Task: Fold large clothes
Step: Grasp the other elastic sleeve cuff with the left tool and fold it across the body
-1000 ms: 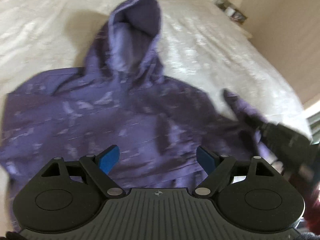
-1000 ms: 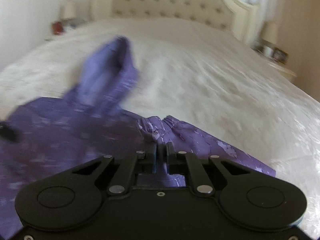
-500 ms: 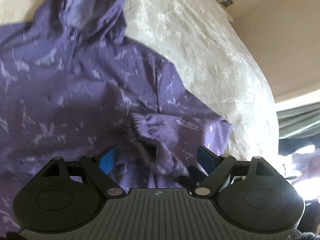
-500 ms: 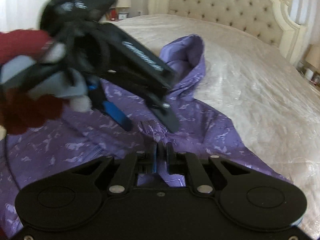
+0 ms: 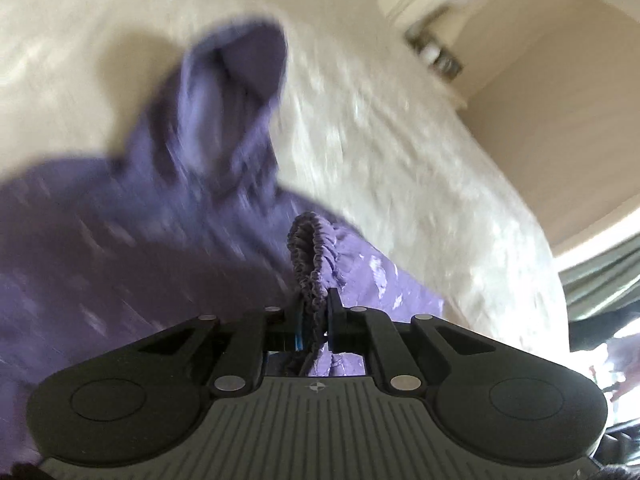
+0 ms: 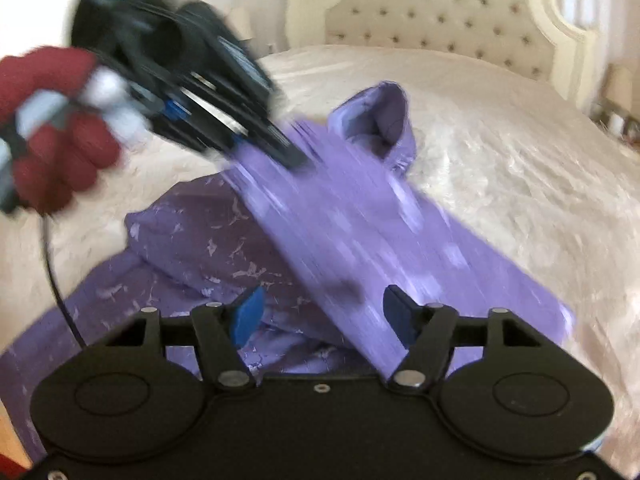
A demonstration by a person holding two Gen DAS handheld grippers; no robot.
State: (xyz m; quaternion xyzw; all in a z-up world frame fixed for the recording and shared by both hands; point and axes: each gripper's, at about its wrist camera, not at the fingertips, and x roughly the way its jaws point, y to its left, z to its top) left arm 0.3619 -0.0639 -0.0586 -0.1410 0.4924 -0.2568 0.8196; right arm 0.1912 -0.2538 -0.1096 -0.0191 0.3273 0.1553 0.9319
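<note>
A purple patterned hoodie (image 6: 224,248) lies on a cream bed, hood (image 6: 380,120) toward the headboard; it also shows in the left wrist view (image 5: 120,248). My left gripper (image 5: 314,308) is shut on the elastic sleeve cuff (image 5: 308,252) and holds the sleeve (image 6: 352,232) stretched up and across the body of the hoodie. In the right wrist view the left gripper (image 6: 296,160) is blurred at upper left, held by a red-gloved hand. My right gripper (image 6: 326,316) is open and empty just above the hoodie's lower part.
The cream bedspread (image 6: 520,184) surrounds the hoodie. A tufted headboard (image 6: 440,12) stands at the far end. A bedside table with small items (image 5: 436,56) sits by the bed's far right corner. A black cable (image 6: 56,276) hangs from the left gripper.
My left gripper closed on the sleeve cuff and lifted it across the hoodie. My right gripper opened and let the sleeve go.
</note>
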